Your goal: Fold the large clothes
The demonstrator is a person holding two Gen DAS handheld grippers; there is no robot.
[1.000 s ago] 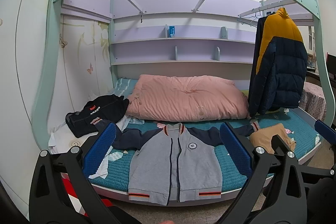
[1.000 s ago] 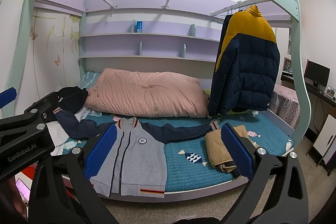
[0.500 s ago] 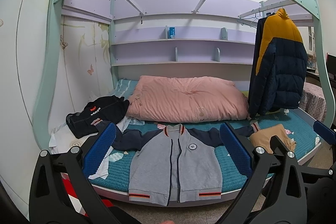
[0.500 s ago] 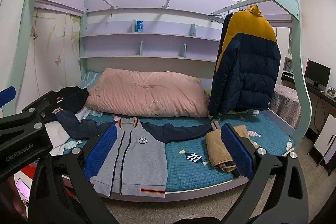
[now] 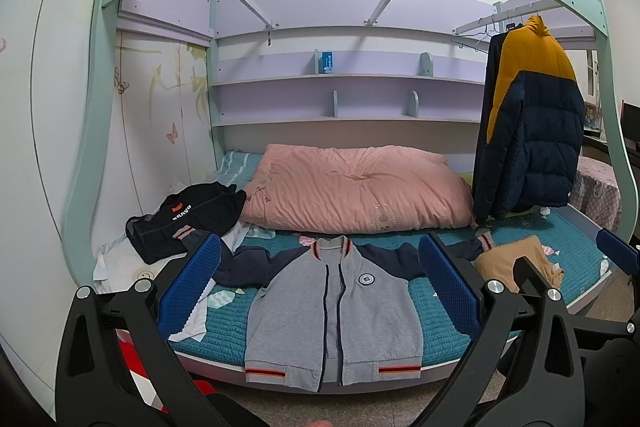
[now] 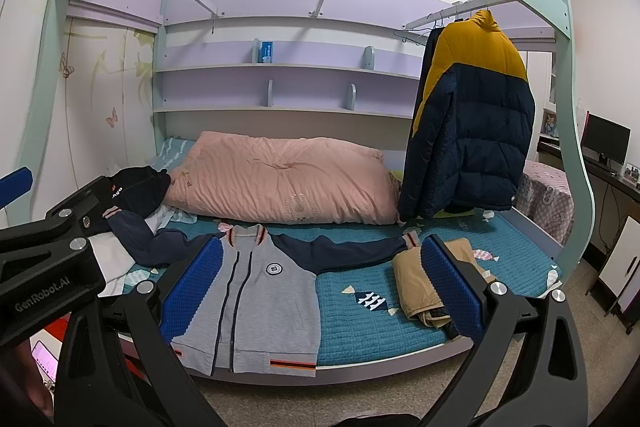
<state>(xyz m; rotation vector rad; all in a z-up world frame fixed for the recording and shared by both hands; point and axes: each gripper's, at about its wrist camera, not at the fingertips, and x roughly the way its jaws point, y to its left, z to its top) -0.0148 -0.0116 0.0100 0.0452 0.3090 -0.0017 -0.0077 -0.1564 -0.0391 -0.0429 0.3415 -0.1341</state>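
A grey zip jacket (image 5: 334, 311) with navy sleeves lies face up and spread flat on the teal bedspread (image 5: 436, 323), its hem at the bed's front edge. The right wrist view shows the same jacket (image 6: 256, 299) left of centre. My left gripper (image 5: 318, 287) hangs open in front of the bed, well short of the jacket, nothing between its blue pads. My right gripper (image 6: 320, 287) is also open and empty, further right. The left gripper's black body (image 6: 52, 259) shows at the left of the right wrist view.
A pink duvet (image 5: 356, 193) lies at the back of the bed. A black garment (image 5: 188, 219) sits at the left, folded tan clothing (image 6: 424, 283) at the right. A navy and yellow puffer coat (image 6: 468, 131) hangs from a rail. Teal bunk posts (image 6: 568, 115) frame the bed.
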